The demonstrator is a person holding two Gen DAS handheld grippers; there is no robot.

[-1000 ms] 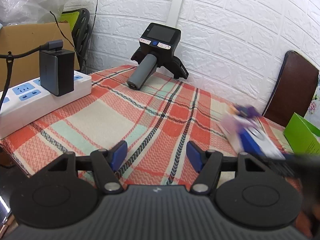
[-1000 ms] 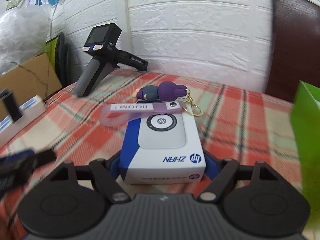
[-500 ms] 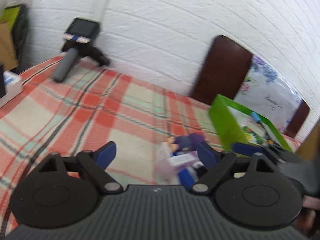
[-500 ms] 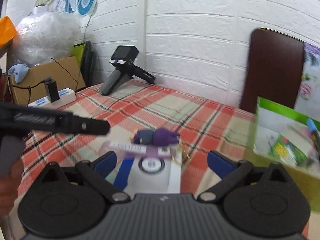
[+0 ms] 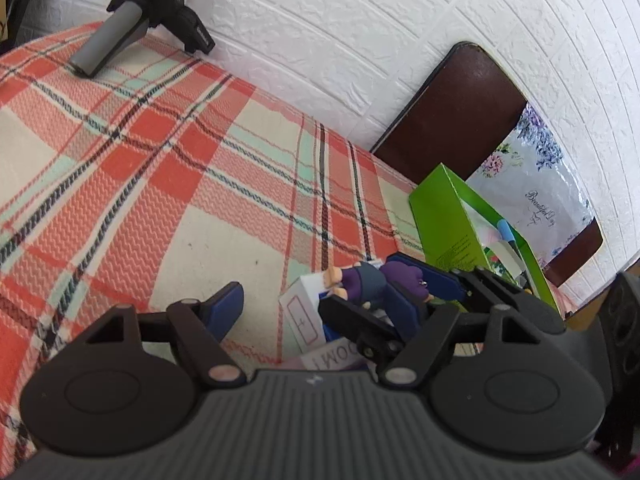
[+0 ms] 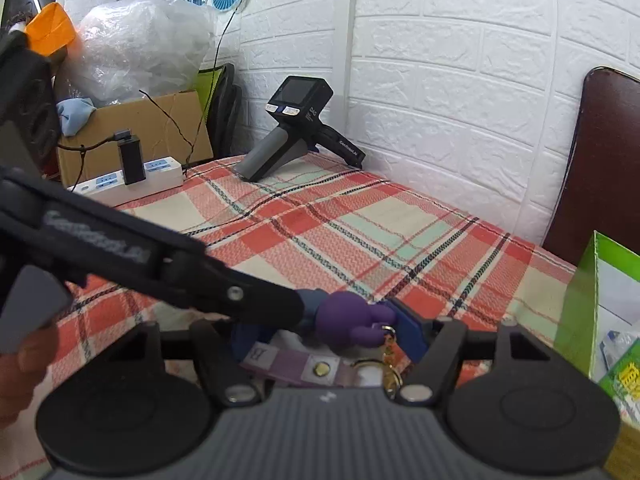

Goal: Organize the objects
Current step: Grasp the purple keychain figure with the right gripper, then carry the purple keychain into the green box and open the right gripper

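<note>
A purple keychain figure with a lilac strap and gold ring lies on a white and blue box on the plaid tablecloth. My right gripper is shut on the figure; in the left wrist view its blue pads flank the toy. My left gripper is open, its left pad on bare cloth and its right finger beside the box and figure. Its finger crosses the right wrist view. The box is mostly hidden in the right wrist view.
A green open box with small items stands right of the keychain, also in the right wrist view. A black handheld device stands at the back. A power strip with charger lies left. A brown chair back leans against the wall.
My right gripper has closed from wide open onto the purple figure. My left gripper has swung right and down, close to the box and keychain.
</note>
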